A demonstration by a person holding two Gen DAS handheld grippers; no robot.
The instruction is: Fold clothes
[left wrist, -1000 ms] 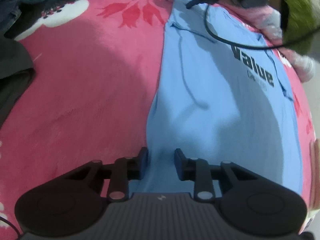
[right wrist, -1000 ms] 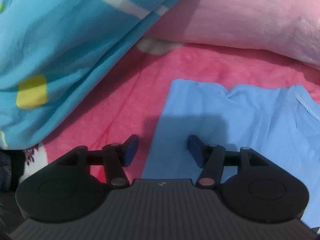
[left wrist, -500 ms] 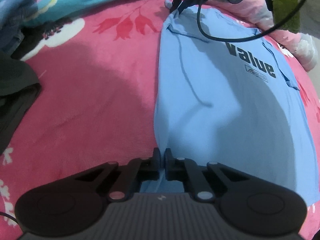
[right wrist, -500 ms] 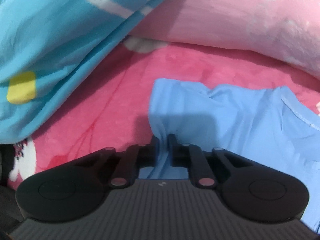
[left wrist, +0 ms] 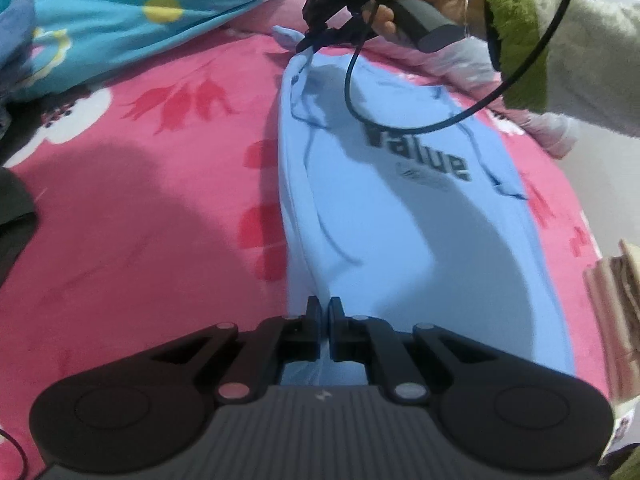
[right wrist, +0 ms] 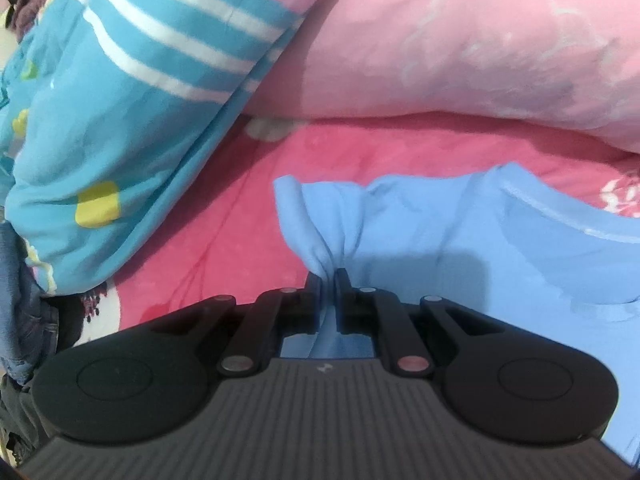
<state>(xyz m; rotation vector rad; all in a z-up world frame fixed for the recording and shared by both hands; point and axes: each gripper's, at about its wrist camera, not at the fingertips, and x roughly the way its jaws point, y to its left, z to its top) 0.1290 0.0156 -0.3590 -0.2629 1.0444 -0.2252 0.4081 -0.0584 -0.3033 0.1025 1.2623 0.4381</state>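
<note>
left gripper (left wrist: 324,305): you are pinching the blue shirt (left wrist: 400,216) hem, probably one corner.
right gripper (right wrist: 329,277): you are clamping its shoulder, readying a lengthwise fold.

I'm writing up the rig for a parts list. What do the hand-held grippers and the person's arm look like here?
Each hand-held gripper, left and right, has a ribbed dark grey body, two round black side discs, black linkage arms with silver pivot pins, and dark blue finger pads. A black cable loops from the right one. The sleeve is fluffy pale grey with a green cuff; a thin bangle circles the wrist.
</note>
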